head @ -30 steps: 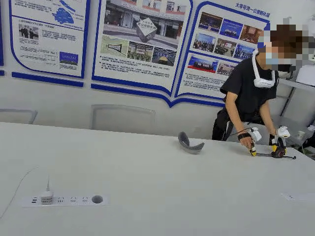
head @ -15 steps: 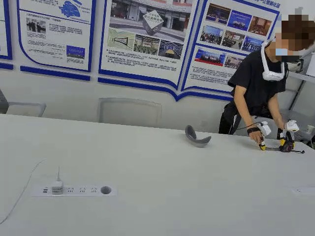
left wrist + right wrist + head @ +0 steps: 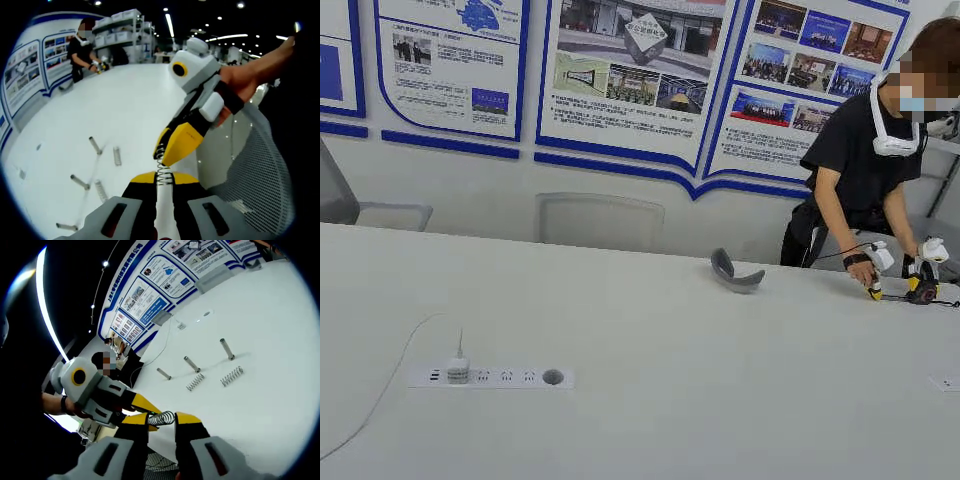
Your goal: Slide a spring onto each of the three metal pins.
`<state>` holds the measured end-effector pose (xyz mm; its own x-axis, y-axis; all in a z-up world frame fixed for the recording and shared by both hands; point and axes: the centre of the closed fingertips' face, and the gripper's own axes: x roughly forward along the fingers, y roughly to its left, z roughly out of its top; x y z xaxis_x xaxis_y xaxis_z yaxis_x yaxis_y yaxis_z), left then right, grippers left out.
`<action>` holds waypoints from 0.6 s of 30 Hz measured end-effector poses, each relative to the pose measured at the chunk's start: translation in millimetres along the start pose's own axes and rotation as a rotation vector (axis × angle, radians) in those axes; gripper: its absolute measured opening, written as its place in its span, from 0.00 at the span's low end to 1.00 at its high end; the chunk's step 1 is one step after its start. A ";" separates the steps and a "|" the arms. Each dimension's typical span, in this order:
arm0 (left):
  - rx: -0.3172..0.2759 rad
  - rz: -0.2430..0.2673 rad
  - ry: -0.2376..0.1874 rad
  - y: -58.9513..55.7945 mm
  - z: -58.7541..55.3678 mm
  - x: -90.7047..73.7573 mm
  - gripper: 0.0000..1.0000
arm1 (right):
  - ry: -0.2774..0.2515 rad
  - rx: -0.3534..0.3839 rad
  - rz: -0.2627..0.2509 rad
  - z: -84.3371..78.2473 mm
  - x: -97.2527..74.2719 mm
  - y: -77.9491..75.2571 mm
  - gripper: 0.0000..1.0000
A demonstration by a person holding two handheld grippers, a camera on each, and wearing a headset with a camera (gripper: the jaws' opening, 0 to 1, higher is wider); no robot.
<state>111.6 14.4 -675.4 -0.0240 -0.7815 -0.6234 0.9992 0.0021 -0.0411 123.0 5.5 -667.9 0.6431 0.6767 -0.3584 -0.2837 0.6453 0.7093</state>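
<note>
The held spring (image 3: 160, 167) is up off the bench (image 3: 125, 100), caught between your two tools close to the bench's edge. Your left tongs (image 3: 161, 179) are pressed in on its near end, and the coil stands straight out from between their yellow tips. Your right tongs (image 3: 161, 420) meet it from the other side. In the right gripper view the coil lies crosswise in the gap between their tips, which stand a little apart. You cannot tell from that whether they squeeze it or only bracket it.

Farther out on the white bench top sit the three pins (image 3: 226, 348) (image 3: 191, 364) (image 3: 163, 373), apart from one another in a loose row, each one bare. The two loose springs (image 3: 232, 375) (image 3: 195, 382) lie just beside them, on the side nearer you, touching no pin.

In the head view a power strip (image 3: 490, 377) is set into the bench and a grey curved piece (image 3: 735, 273) lies farther along. Another person (image 3: 865, 160) works at the far end.
</note>
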 end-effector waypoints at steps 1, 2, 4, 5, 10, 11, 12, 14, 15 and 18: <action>0.000 -0.001 0.000 0.0 -0.3 -0.1 0.10 | -0.002 0.003 0.001 0.8 -0.4 0.1 0.19; 0.001 -0.001 0.000 0.0 -0.4 -0.2 0.10 | -0.003 0.005 0.002 1.4 -0.6 0.7 0.17; 0.001 0.001 0.000 0.5 -0.5 -0.4 0.10 | -0.005 0.011 0.000 1.9 -0.3 0.8 0.16; 0.000 0.001 0.000 0.5 -0.1 -0.6 0.10 | -0.006 0.018 -0.003 2.0 -0.1 0.1 0.16; 0.000 0.005 0.000 1.6 0.3 -2.0 0.10 | -0.009 0.034 -0.002 2.5 0.2 0.3 0.15; 0.000 0.005 0.000 1.7 0.0 -2.0 0.10 | -0.011 0.036 0.002 3.4 -0.2 1.4 0.15; -0.002 0.005 -0.001 1.6 0.0 -2.0 0.10 | -0.012 0.037 0.006 4.0 -0.2 2.8 0.14; -0.005 0.003 -0.003 1.5 -0.2 -2.3 0.10 | -0.009 0.040 0.005 5.0 -0.4 4.3 0.14; -0.008 0.002 -0.005 1.9 -0.3 -2.2 0.10 | -0.008 0.042 0.002 5.6 -0.5 4.5 0.14; -0.038 -0.009 -0.026 3.3 4.1 -4.5 0.10 | -0.005 0.018 0.001 10.8 -1.6 8.0 0.13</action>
<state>115.1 15.3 -669.5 -0.0317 -0.7975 -0.6024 0.9969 0.0184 -0.0767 127.4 5.7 -655.1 0.6465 0.6756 -0.3545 -0.2719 0.6382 0.7203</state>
